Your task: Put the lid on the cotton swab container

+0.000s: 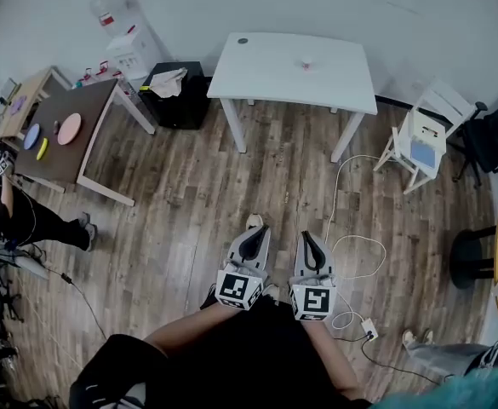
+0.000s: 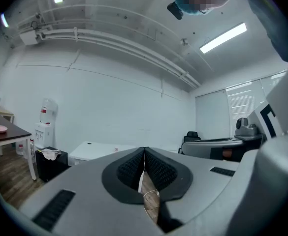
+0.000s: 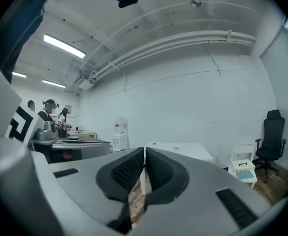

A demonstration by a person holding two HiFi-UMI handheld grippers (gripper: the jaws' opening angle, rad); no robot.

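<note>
A white table [image 1: 291, 71] stands across the wood floor, well away from me. On it sit a small pale container-like object [image 1: 306, 64] and a small dark round thing [image 1: 243, 41]; both are too small to tell apart further. My left gripper [image 1: 257, 230] and right gripper [image 1: 309, 235] are held side by side near my body, pointing level toward that table. Both are shut with nothing between the pads. The table [image 2: 92, 150] and small object [image 2: 116, 149] show beyond the left gripper [image 2: 144, 150]. The right gripper [image 3: 144, 150] faces the table [image 3: 183, 150] too.
A brown table [image 1: 65, 135] with coloured plates, a water dispenser [image 1: 125, 37] and a black cabinet [image 1: 176, 96] stand at the left. A small white chair [image 1: 423, 139], a black office chair [image 1: 495, 130] and floor cables [image 1: 351, 254] lie right. A person [image 1: 10, 211] works at far left.
</note>
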